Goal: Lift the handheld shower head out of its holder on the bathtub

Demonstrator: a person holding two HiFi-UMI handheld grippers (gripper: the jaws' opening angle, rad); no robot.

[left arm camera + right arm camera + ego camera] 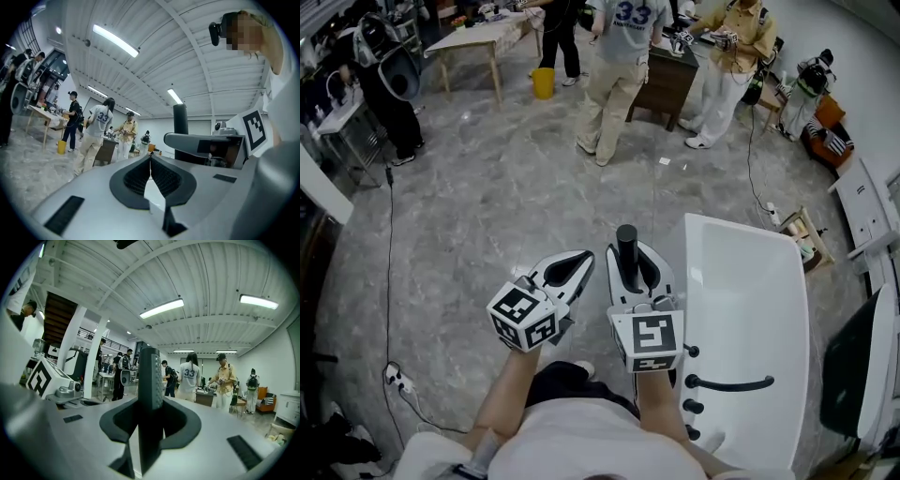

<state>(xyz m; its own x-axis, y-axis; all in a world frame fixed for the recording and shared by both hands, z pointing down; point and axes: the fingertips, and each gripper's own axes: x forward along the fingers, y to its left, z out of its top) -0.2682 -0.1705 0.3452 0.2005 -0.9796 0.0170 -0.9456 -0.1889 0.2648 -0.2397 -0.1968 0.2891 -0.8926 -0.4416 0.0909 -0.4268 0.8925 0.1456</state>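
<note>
Black shower head is pinched upright in right gripper jaws, just beside bathtub, over floor. Left gripper jaws pressed together, empty. Risk: if pinch is loosened, head could be dropped.

Your left hand-held gripper and right hand-held gripper are white with black pads, their cubes checked in black-and-white squares; the shower head is black; the bathtub is white; the floor is grey, marble-veined; the bucket is yellow.
</note>
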